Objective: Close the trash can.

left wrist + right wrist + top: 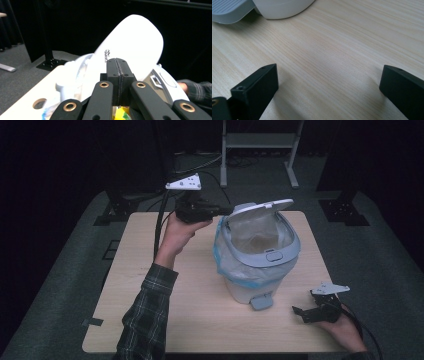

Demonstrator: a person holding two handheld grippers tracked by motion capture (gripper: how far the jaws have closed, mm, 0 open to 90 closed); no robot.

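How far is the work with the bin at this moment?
Done: the bin stands on the table with a bag fitted over its rim, and the lid is raised. In hand: the left gripper, jaws shut, is at the lid's hinge side. The right gripper rests open on the table near the pedal. Left, probably: closing the lid.

Glossy plastic bin lid (135, 42); matt wood-grain table (342, 50).

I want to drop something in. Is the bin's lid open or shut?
Open. The lid stands raised over the bin, leaving its bag-lined mouth uncovered, with the shut left tongs at its edge.
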